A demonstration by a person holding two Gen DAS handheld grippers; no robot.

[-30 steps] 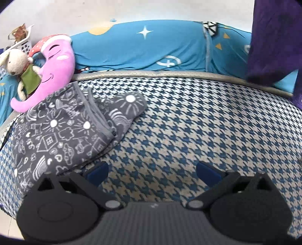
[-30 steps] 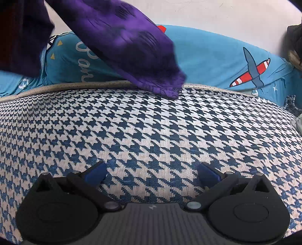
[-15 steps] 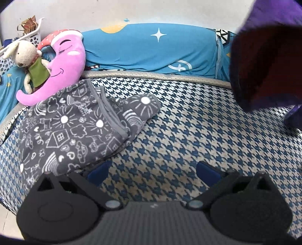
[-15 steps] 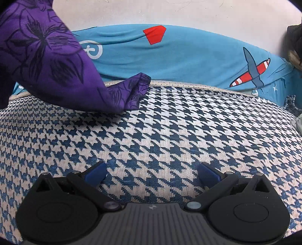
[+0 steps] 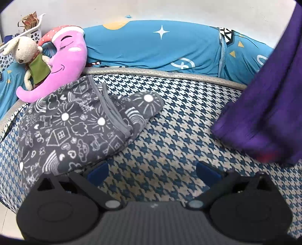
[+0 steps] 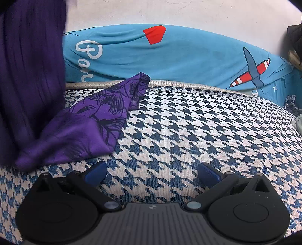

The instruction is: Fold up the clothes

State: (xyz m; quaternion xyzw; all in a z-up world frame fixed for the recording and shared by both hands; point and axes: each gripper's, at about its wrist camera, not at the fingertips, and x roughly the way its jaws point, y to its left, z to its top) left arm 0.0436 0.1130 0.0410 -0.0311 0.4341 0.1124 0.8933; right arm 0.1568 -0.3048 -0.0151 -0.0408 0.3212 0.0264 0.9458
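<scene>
Both the left tongs [image 5: 152,172] and right tongs [image 6: 152,172] stand apart and empty over the houndstooth bed [image 6: 188,132]. The purple garment [image 6: 90,120] drapes onto the bed ahead-left of the right tongs, while a folded grey patterned garment [image 5: 75,128] lies ahead-left of the left tongs.

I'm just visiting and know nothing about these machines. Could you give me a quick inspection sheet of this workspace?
Surface: blue-and-white houndstooth mattress, bare in the middle.
Job's things: purple floral-print garment, one end on the mattress, the rest hanging blurred; grey doodle-print garment folded at the left.
Clutter: pink moon-shaped plush, beige bunny toy, white perforated basket.
Grippers: left gripper open, empty; right gripper open, empty.
Cables: nothing seen.
Surroundings: blue cartoon-print bedding behind, pale wall.
</scene>
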